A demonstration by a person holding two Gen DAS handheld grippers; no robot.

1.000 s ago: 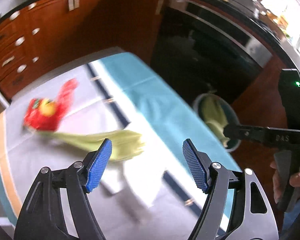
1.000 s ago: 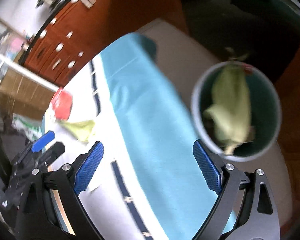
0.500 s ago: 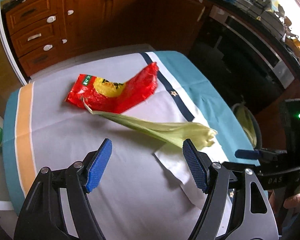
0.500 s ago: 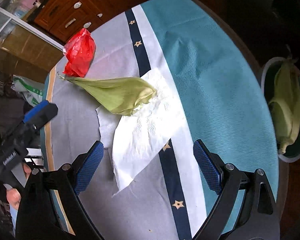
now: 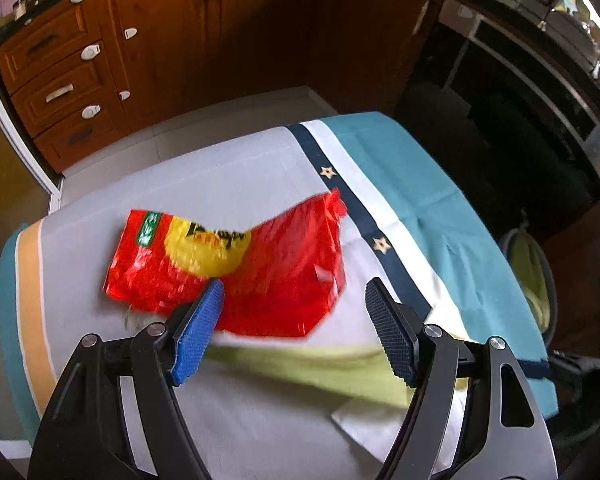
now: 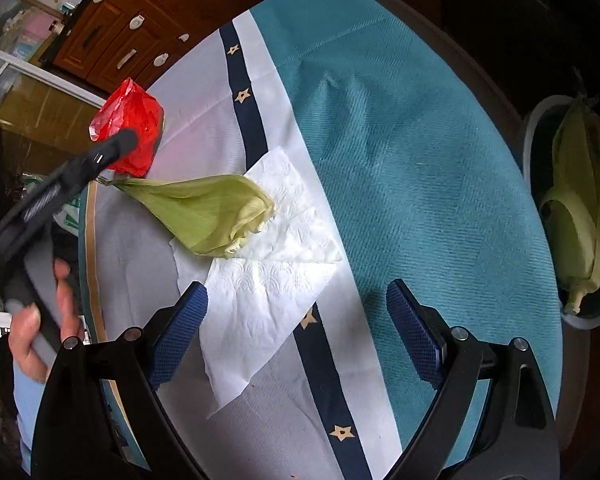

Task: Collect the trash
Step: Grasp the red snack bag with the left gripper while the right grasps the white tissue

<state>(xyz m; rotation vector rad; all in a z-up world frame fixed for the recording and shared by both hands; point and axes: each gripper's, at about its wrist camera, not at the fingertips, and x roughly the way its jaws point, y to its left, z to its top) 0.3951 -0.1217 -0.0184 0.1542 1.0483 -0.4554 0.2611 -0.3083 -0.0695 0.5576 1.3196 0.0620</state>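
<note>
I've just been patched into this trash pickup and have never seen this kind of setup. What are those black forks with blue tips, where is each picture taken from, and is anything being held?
There is no robot here: a person holds a two-finger grabber in each hand, and each carries a wide-angle camera looking along its fingers. The black forks with blue pads are those fingers.

One picture looks out from the left gripper, the other from the right gripper. In the right one you also see the person's hand holding the left tool.

On the table's striped cloth lie a red snack wrapper, a green corn husk and a white paper napkin. Beside the table stands a bin with husks already in it.

Both grippers are open and hold nothing. The left points at the wrapper, the right at the napkin.
</note>
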